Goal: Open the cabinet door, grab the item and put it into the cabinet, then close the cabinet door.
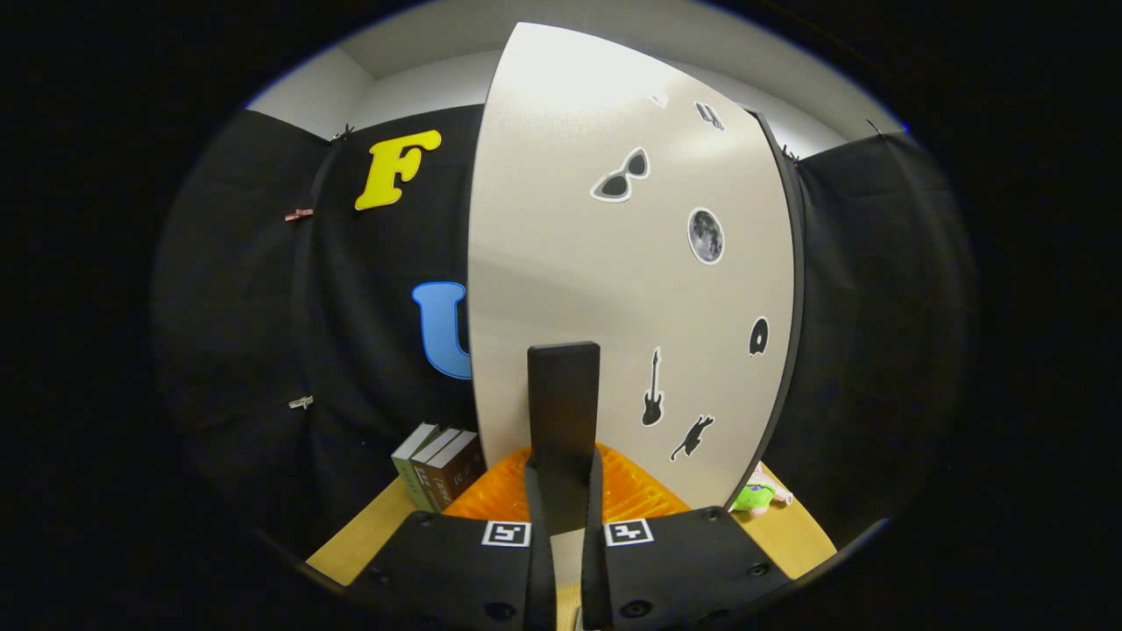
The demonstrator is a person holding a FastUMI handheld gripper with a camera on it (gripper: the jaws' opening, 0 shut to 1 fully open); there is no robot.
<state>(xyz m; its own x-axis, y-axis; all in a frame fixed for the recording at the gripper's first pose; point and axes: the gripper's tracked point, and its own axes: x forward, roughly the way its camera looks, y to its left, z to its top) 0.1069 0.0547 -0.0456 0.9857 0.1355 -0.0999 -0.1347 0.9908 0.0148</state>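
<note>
A pale cabinet door (614,263) with several dark stickers stands right in front of me. Its upright black handle (564,394) runs down between my fingers. My gripper (565,486) is shut on the lower part of that handle, one finger (495,499) pressing on each side. A small green plush toy (754,498) lies on the wooden table (793,535), just past the door's right edge and partly hidden by it. The cabinet's inside is hidden behind the door.
Three books (438,469) stand upright on the table left of the door, against the black cloth wall (263,350). The cloth also hangs to the right of the door.
</note>
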